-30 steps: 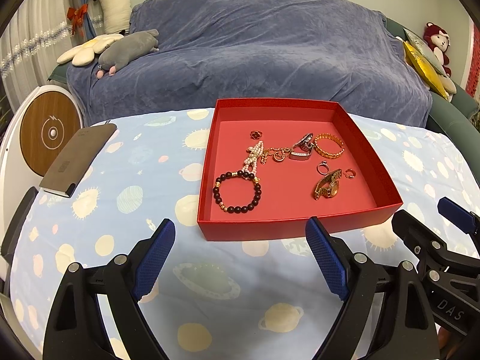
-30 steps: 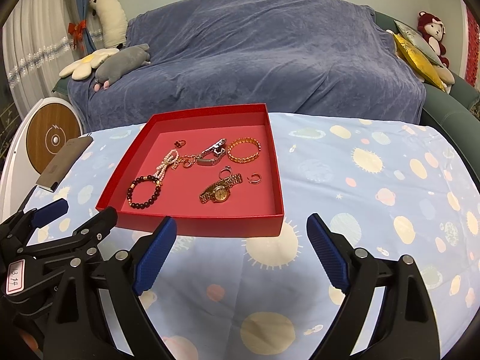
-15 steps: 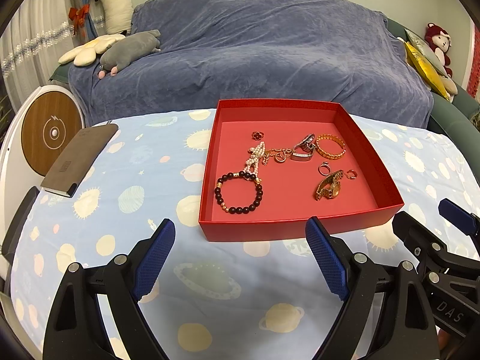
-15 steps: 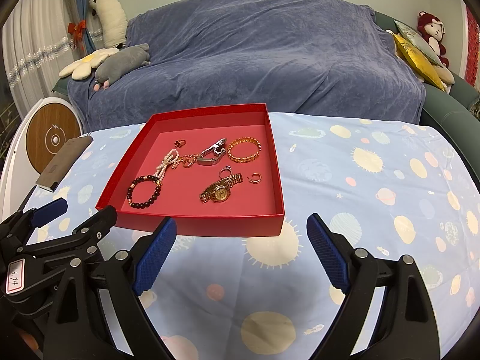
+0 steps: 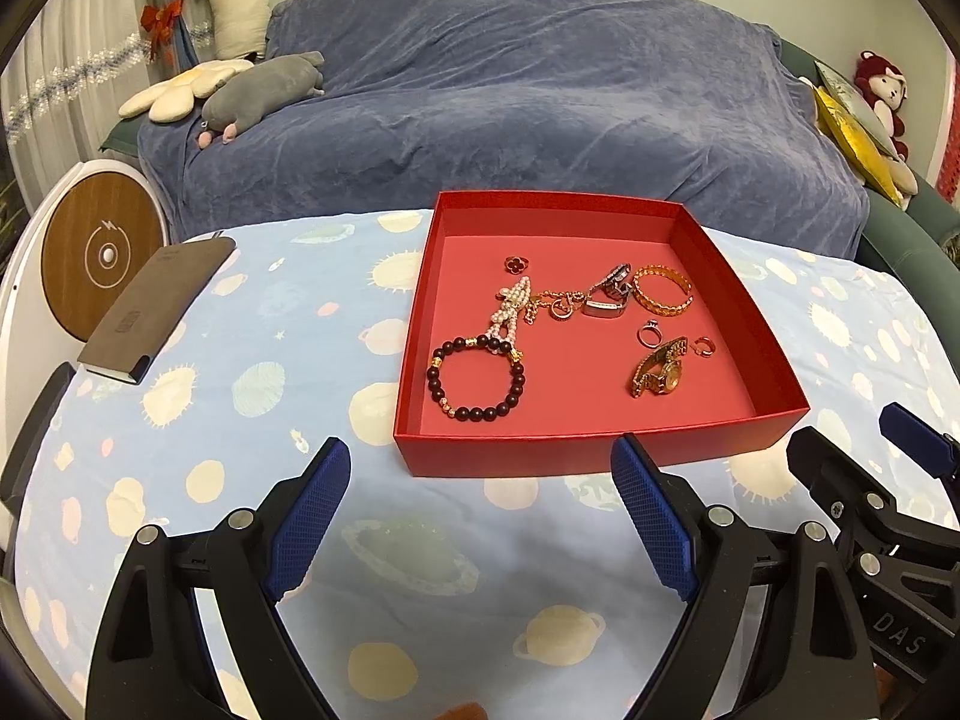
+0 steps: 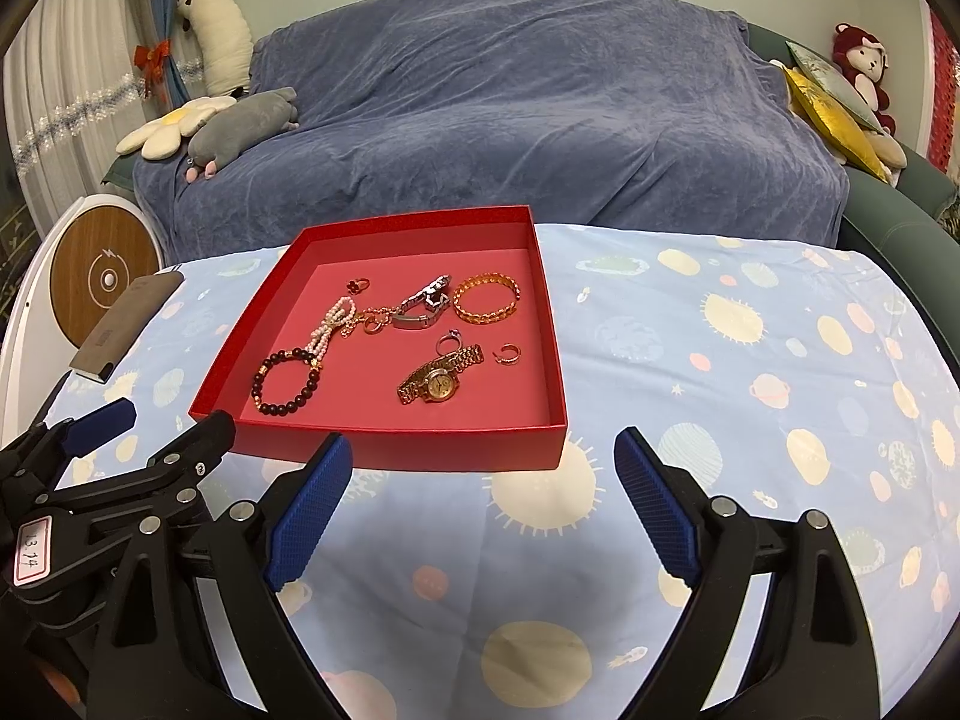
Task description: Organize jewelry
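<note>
Near the table's (image 5: 180, 468) far edge sits the red tray (image 5: 576, 450) of jewelry (both the left gripper (image 5: 480, 516) and right gripper (image 6: 480, 510) gape empty).

A shallow red tray (image 6: 396, 450) sits on the desk (image 6: 750, 420), which is covered in a pale blue cloth with planet prints, toward its far left part. Inside lie a dark beaded bracelet (image 6: 287, 381) near the tray's left wall, a pearl strand (image 6: 329, 324) touching it, a gold watch (image 6: 438, 381) at the middle, a gold bangle (image 6: 486, 299) and a silver watch (image 6: 420, 307) farther back. The right gripper (image 6: 480, 498) hangs wide open over bare cloth before the tray's near wall, holding nothing. The left gripper (image 6: 150, 426) shows at the lower left, its jaws apart.
</note>
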A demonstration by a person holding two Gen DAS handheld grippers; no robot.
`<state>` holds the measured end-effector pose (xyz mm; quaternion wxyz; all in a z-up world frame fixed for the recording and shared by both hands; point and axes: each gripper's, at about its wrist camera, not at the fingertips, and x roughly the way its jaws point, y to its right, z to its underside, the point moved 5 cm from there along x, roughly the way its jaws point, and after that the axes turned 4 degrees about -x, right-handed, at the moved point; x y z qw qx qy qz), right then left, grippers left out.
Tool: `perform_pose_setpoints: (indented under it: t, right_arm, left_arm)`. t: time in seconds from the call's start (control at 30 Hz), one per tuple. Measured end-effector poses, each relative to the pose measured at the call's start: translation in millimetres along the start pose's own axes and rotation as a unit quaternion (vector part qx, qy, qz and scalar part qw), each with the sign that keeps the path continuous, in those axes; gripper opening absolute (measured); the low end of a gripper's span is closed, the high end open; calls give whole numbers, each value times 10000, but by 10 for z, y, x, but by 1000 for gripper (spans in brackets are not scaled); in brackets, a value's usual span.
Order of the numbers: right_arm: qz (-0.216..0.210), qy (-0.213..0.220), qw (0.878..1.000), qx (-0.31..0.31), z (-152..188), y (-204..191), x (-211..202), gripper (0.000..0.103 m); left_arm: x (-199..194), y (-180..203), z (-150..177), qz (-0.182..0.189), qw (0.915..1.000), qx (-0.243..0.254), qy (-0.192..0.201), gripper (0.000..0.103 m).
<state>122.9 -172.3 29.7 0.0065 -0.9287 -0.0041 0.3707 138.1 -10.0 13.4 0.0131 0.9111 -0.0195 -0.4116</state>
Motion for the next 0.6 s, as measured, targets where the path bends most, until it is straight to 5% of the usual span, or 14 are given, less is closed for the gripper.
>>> perform_pose_setpoints:
  t: [0.6]
  right_arm:
    - [82,19,9999,-119,54,-27,-13,91]
  left_arm:
    - [52,-30,37,-184,9998,-79,-57,86]
